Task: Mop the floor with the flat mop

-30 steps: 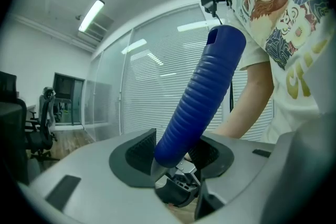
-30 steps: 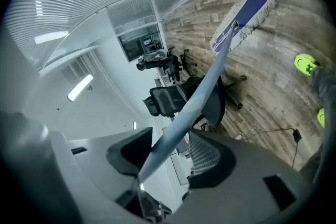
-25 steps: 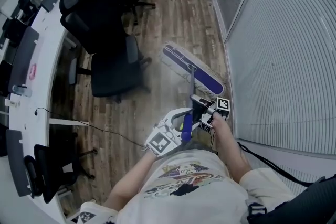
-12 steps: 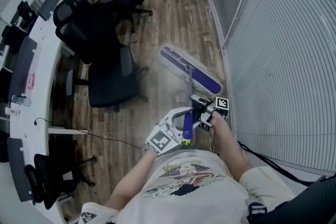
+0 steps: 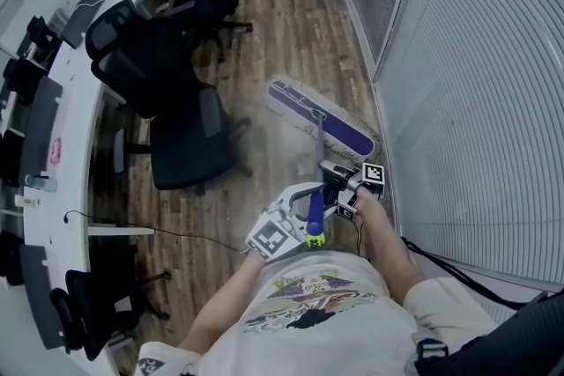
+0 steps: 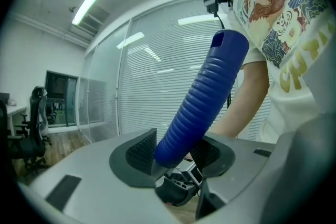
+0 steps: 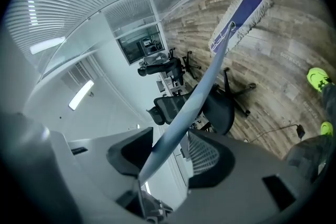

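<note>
- You are mid-stroke, as far as one can judge: the flat mop's head point(image 5: 322, 117) lies flat on the wooden floor point(image 5: 291, 13), set at a slant just beside the blinds point(image 5: 476, 84) on your right.
- The boards show no clear wet or dry band, so how much is already mopped cannot be told. The long aisle ahead, and the strip near the office chair point(image 5: 181, 114) and the counter point(image 5: 66, 92), look like ground left to cover.
- Your left gripper point(image 5: 308, 200) has its jaws clamped on the blue grip point(image 6: 202, 102) at the top end of the handle, with the ribbed sleeve pressed between both pads.
- Your right gripper point(image 5: 345, 180) sits just ahead of the left, lower down the handle. Its jaws are closed on the pale pole point(image 7: 189, 107), which runs straight out from between them to the head on the floor.
- Both grips look firm enough to push on.
</note>
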{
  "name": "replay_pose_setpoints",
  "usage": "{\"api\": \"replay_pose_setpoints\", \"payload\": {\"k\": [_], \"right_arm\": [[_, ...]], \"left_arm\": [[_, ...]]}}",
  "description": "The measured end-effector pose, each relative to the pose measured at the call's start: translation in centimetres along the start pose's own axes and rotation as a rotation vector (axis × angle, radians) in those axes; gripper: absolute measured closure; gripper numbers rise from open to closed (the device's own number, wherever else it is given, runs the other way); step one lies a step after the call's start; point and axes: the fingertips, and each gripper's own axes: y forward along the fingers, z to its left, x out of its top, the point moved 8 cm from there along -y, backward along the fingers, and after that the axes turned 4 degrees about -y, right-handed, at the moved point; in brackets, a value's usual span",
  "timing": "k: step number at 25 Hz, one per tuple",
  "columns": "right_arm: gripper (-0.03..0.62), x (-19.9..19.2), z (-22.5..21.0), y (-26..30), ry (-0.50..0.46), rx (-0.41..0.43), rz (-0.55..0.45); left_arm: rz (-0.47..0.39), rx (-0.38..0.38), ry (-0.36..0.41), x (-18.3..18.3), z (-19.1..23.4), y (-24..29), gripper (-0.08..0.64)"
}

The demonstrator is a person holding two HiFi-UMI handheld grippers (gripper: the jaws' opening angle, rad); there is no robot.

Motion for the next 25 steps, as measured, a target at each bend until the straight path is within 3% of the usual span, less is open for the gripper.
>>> {"api": "replay_pose_setpoints", "payload": {"k": [7, 13, 25], "right_arm": [[0.402, -1.0, -0.9, -0.5, 0.029, -0.033, -0.016], [0.407, -4.6, -1.7, -0.6, 0.017, -0.056, -0.015], [0.407, -18.7, -5.8, -3.3, 0.017, -0.074, -0.020]], "left_arm": [[0.048, 0.008, 0.008, -0.9, -1.2, -0.8, 0.380], [0.047, 0.018, 0.015, -1.5, -3.6, -4.0, 0.380], [0.014, 0.013, -0.035, -3.0, -13.7, -14.9, 0.380]]}}
